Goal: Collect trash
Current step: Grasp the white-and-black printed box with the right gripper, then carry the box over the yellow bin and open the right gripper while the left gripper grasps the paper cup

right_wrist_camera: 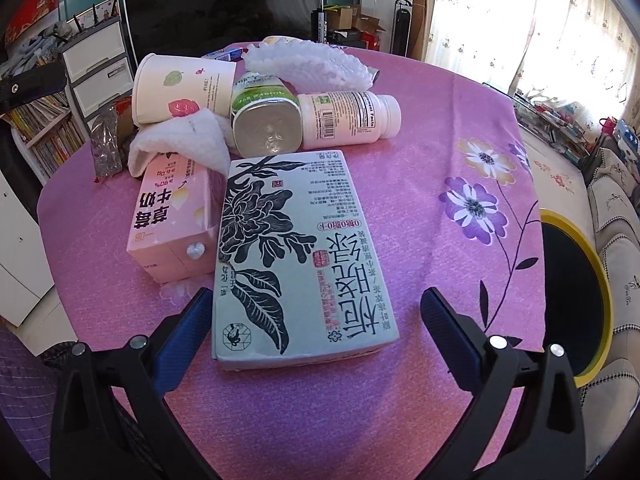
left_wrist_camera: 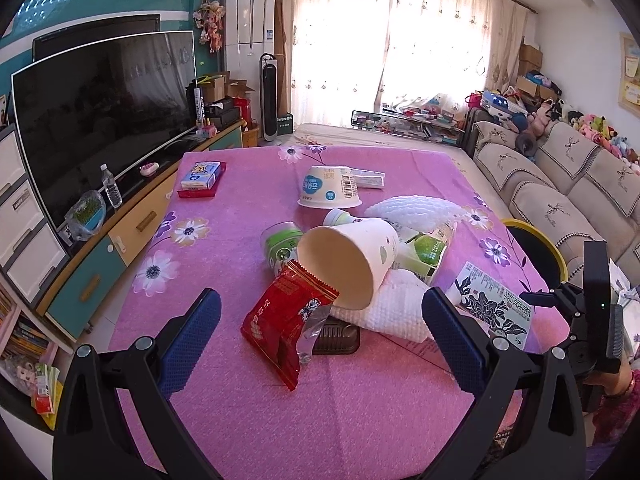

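A heap of trash lies on the pink flowered tablecloth [left_wrist_camera: 248, 420]. In the left wrist view a red snack wrapper [left_wrist_camera: 286, 322] lies nearest, between the fingers of my open, empty left gripper [left_wrist_camera: 320, 330], with a tipped paper cup [left_wrist_camera: 346, 262] and white towel [left_wrist_camera: 394, 312] behind it. In the right wrist view my right gripper [right_wrist_camera: 316, 326] is open and empty, its fingers on either side of the near end of a pale green tea carton [right_wrist_camera: 298, 256]. A pink milk carton [right_wrist_camera: 172, 220], a white pill bottle [right_wrist_camera: 348, 120] and a green bottle [right_wrist_camera: 266, 124] lie beyond it.
A black bin with a yellow rim [right_wrist_camera: 576, 292] stands at the table's right edge, beside the sofa [left_wrist_camera: 560, 184]. A yogurt tub [left_wrist_camera: 330, 188] and a blue box [left_wrist_camera: 200, 176] lie farther back. A TV [left_wrist_camera: 104, 120] on a cabinet stands to the left.
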A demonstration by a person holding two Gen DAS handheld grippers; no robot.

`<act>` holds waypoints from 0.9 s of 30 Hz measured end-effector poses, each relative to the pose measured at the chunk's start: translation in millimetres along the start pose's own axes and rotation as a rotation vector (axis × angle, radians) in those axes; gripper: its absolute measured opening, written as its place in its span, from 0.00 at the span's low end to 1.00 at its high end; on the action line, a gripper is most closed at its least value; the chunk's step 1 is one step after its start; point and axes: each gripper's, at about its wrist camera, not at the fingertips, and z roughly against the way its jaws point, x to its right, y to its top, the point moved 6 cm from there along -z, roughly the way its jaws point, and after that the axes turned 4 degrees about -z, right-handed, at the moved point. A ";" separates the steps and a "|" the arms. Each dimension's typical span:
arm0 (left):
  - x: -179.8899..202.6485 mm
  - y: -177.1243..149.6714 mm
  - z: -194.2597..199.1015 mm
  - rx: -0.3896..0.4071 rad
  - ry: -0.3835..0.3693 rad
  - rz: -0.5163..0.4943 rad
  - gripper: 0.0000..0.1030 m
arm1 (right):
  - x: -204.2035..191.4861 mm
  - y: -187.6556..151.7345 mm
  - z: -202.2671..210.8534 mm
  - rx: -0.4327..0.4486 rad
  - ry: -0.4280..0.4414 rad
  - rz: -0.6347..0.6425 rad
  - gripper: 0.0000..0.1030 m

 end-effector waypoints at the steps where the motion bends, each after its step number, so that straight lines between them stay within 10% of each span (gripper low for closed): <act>1: -0.7 0.1 -1.2 -0.002 0.000 0.000 0.96 | 0.2 0.1 -0.3 -0.002 0.007 -0.002 0.80; 14: 6.4 4.1 -2.7 0.004 -0.017 -0.023 0.96 | 29.5 2.4 39.9 0.089 -0.024 -0.098 0.67; 27: 20.2 8.4 -11.6 -0.003 -0.023 -0.045 0.96 | 198.9 -6.8 67.2 0.156 -0.272 -0.456 0.66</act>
